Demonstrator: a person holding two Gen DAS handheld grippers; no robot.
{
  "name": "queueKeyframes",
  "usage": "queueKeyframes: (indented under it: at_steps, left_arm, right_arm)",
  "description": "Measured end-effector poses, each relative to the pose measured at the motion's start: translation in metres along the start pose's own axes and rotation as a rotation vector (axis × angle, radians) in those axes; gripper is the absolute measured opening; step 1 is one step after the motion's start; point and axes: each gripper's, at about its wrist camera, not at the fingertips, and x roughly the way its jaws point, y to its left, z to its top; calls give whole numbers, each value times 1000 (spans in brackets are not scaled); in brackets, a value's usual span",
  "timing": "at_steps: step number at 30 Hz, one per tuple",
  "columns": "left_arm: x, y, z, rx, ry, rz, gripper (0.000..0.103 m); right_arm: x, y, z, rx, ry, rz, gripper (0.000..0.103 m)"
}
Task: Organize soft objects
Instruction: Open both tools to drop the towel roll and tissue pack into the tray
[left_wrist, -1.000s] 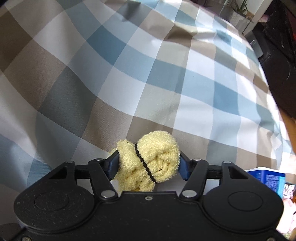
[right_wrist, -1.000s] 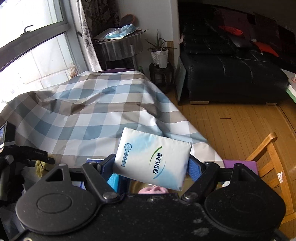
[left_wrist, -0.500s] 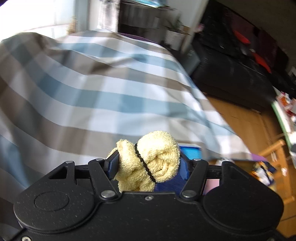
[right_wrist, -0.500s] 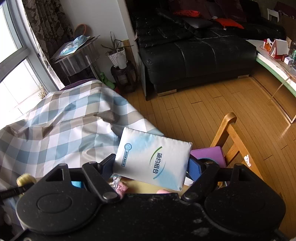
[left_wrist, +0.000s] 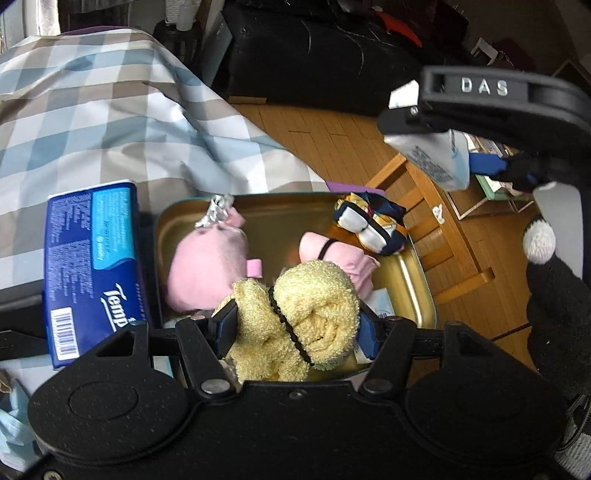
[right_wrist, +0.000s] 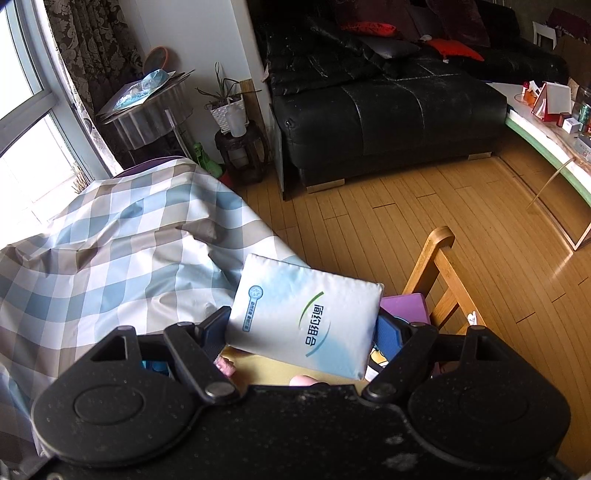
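While the left claw (left_wrist: 295, 325) pinches the yellow towel roll (left_wrist: 299, 321) over the crowded gold tray (left_wrist: 421, 291) and the right claw (right_wrist: 303, 328) clamps the white tissue pack (right_wrist: 303, 314) nearby, either could bounce off the pink bundles (left_wrist: 207, 269) and spill out.

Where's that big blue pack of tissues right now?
In the left wrist view, the blue tissue pack lies at the left on the checked cloth, right beside the left wall of the metal tray.

Fluffy terry-cloth yellow towel (left_wrist: 306, 314), shiny brass-toned metal tray (left_wrist: 417, 284), glossy plastic-wrapped tissue pack (right_wrist: 303, 315)
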Motion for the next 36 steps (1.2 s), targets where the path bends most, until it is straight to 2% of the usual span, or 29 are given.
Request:
queueKeyframes:
  at_steps: [4,8,14,21,25,29,30,36]
  left_arm:
    - [16,-8,-11,5,55,-21,59]
    - [28,-11,-19,32,73,6,59]
    - [35,-13,-23,53,82,17,59]
    - [44,-13,-20,49,92,12,59]
    - [46,-12,-20,46,91,11,59]
    - [45,-11,-20,41,90,10,60]
    - [45,-11,-20,40,88,9,64]
    - [44,-12,-18,42,74,14,69]
  right_arm:
    - [1,-1,0,2,5,3,79]
    - [0,-4,0,-3,4,-2,79]
    - [-4,-19,-6,-35,-16,-87,79]
    - [3,-55,-19,-8,37,-163,79]
    - [4,-59,-23,-12,65,-140,79]
    - [6,-48,-29,-75,81,-131,79]
    - [7,-46,-30,-95,86,-133,79]
    - [7,-39,-32,-142,98,-132,83]
